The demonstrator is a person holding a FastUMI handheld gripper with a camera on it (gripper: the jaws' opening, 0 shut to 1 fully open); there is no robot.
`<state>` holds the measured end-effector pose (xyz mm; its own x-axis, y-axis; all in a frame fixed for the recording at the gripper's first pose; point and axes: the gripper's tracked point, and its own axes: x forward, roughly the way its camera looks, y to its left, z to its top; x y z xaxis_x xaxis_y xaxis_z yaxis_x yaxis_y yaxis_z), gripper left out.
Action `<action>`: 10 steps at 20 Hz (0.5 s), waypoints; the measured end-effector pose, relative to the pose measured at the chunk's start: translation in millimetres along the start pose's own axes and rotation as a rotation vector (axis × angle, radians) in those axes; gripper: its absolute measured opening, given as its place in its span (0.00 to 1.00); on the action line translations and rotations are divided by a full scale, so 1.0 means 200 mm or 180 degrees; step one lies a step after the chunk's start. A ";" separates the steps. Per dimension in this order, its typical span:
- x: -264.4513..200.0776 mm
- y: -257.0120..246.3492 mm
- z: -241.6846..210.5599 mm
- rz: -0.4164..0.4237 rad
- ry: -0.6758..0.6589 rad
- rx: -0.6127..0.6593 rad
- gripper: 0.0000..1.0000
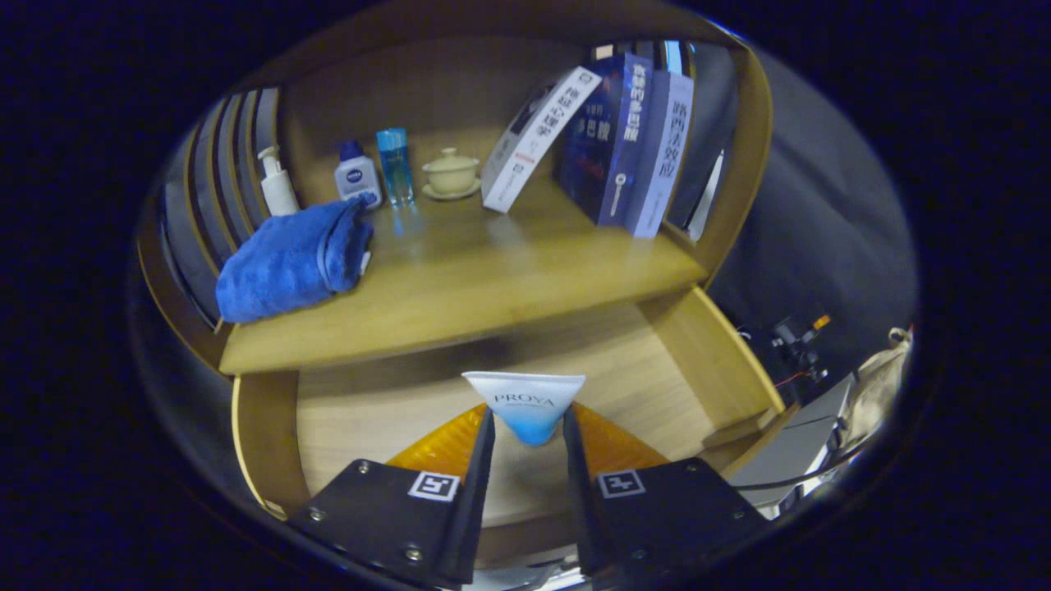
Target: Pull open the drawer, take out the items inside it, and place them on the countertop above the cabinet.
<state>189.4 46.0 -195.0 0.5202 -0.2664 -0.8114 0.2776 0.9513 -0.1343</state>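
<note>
While my claw (529, 431) is clamping on the white-and-blue cosmetic tube (525, 404), both fingers are pressing its sides, and the tube is hanging above the open wooden drawer (394, 402). Beyond the drawer, the countertop (460, 279) is bearing a blue towel (289, 258), a pump bottle (277, 184), a lidded teacup (450, 174) and leaning books (612, 135).

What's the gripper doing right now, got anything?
Gripper: closed on the white-and-blue tube, both fingers pressing its lower part, held above the open drawer.
</note>
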 end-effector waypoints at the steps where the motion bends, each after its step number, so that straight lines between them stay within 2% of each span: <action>1: -0.02 0.00 0.05 -0.0023 -0.0033 -0.0039 0.47; 4: -0.05 -0.01 0.21 0.0008 -0.0193 -0.0110 0.47; 10: 0.06 0.16 0.46 0.0422 -0.0487 -0.0110 0.47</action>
<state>279.7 57.8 -156.9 0.6676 -0.1566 -0.7278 0.1721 0.9836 -0.0538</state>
